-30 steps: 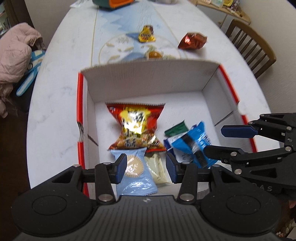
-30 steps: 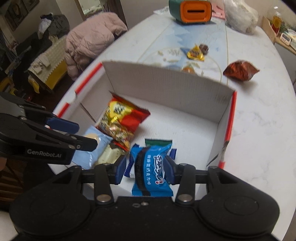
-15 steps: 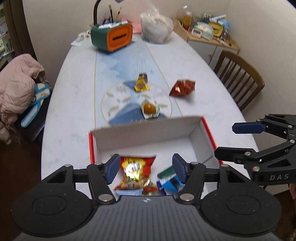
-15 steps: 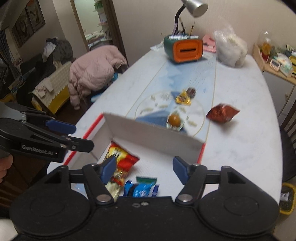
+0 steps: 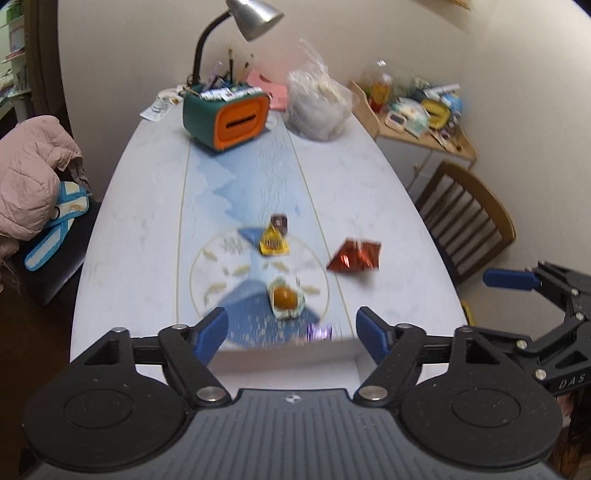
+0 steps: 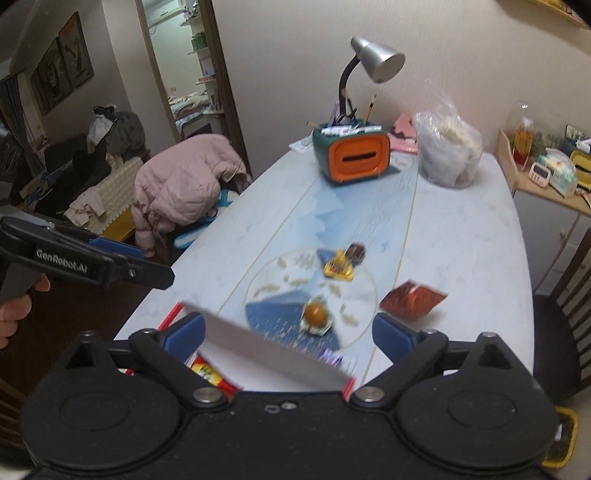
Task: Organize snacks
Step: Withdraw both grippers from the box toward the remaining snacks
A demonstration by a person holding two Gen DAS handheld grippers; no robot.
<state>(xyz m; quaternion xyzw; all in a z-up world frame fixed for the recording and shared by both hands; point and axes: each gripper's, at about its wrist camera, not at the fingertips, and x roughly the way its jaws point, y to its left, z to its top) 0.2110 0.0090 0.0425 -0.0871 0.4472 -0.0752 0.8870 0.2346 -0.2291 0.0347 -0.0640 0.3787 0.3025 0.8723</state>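
A: Both sets of jaws are opening, empty; the left gripper (image 5: 291,332) and right gripper (image 6: 288,338) hover over the box (image 6: 266,354).

B: Loose snacks lie beyond the box on the counter (image 5: 140,221); the red pack (image 5: 354,256) suits the right gripper.

Ahead of my claws I see a matt cardboard box (image 6: 273,354), a glossy crinkled foil packet (image 5: 354,256) and a smooth marble-look table (image 5: 140,221).

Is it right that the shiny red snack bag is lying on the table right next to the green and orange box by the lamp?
Not quite. The shiny red snack bag is on the table, but it lies far from the green and orange box by the lamp. It sits near the yellow snack, as the left wrist view shows.
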